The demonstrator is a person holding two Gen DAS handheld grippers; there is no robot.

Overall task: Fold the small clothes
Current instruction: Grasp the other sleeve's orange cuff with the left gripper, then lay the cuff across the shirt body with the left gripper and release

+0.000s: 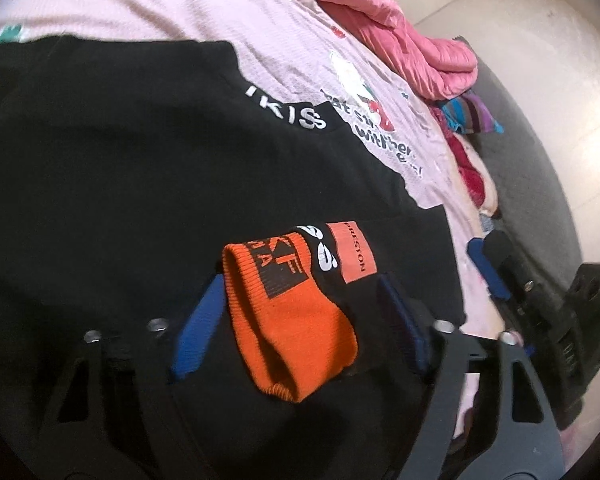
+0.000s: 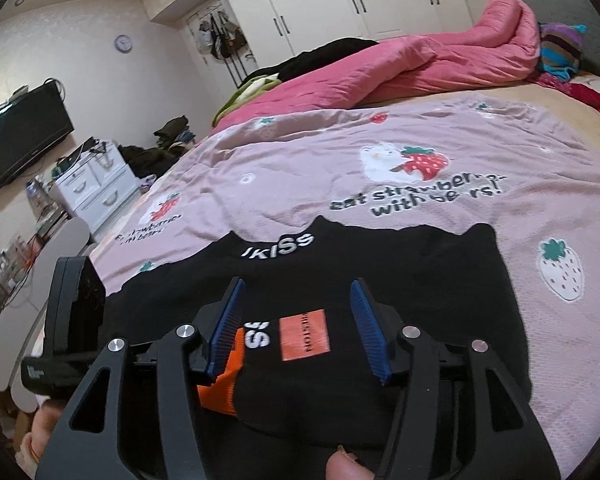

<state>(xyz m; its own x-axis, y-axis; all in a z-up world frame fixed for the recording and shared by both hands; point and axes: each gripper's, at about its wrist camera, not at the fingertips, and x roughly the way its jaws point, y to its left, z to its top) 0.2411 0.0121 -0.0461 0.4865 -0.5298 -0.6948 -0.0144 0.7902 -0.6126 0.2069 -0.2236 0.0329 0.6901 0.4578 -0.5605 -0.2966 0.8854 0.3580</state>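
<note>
Pink bedsheet point(image 2: 420, 240) surrounds black garment point(image 2: 380, 272), both hand-held grippers agape

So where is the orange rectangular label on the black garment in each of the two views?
Left wrist view: the orange label is right of centre, just beyond the orange cuff, between the open left gripper's fingers.
Right wrist view: the orange label is low in the centre, between the open right gripper's fingers.
Shared landmark: the white "KISS" lettering on the black garment.
</note>
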